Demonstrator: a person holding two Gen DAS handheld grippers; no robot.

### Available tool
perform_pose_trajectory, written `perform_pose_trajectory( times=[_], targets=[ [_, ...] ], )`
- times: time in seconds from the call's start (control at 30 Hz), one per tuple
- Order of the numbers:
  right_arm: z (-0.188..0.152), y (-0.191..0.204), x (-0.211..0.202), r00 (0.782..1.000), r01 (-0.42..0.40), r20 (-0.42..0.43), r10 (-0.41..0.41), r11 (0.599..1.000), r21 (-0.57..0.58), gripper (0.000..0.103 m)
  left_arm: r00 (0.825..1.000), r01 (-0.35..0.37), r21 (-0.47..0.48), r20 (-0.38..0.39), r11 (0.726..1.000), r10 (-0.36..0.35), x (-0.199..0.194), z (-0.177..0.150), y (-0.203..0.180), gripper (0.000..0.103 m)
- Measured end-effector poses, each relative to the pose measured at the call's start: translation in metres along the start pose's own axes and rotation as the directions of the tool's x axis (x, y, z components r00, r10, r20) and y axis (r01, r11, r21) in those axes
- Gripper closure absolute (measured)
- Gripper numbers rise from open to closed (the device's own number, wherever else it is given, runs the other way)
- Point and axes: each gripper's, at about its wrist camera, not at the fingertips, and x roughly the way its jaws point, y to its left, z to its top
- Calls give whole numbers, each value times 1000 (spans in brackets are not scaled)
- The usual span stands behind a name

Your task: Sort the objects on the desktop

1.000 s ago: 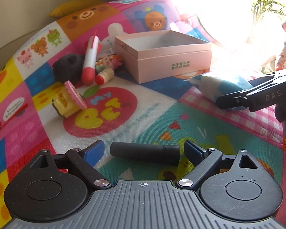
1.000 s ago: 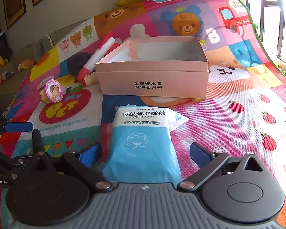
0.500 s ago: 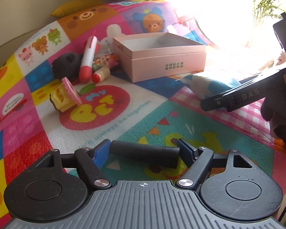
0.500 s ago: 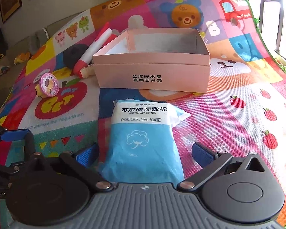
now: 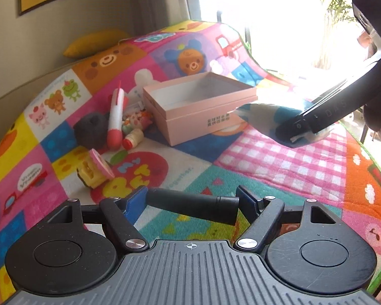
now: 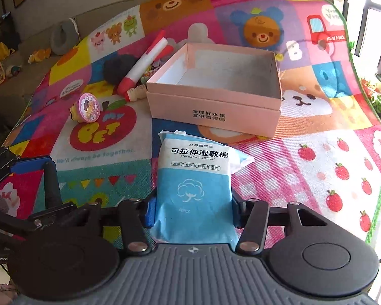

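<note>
Right gripper closing on wipes pack, now lifted

The right gripper had wide jaws 1 second ago; now they are closing on the blue cotton pack, which is lifted off the mat. The left gripper closed on the black cylinder and raised it.
</note>
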Motion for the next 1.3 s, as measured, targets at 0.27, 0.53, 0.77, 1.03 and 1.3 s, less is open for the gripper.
perform_pose_trajectory(
  times=[0.27,0.53,0.77,1.03,1.3],
  targets=[
    [17,11,-70,988,25,151,-13,997,-79,50,989,-48,43,144,998,41,-8,55,-6,22],
    [101,-38,-82,955,18,294,-37,998,67,50,953,-57,9,298,998,52,74,137,3,18],
    [180,-69,-3,955,-15,296,-33,987,157,30,968,-37,-123,241,992,66,126,141,56,2],
    [158,-36,53,959,71,276,-72,997,14,30,983,-186,-116,-15,976,185,95,49,108,0],
    [136,85,95,979,-74,162,123,957,-279,53,973,-223,-181,-99,958,208,91,-1,115,0]
  ],
)
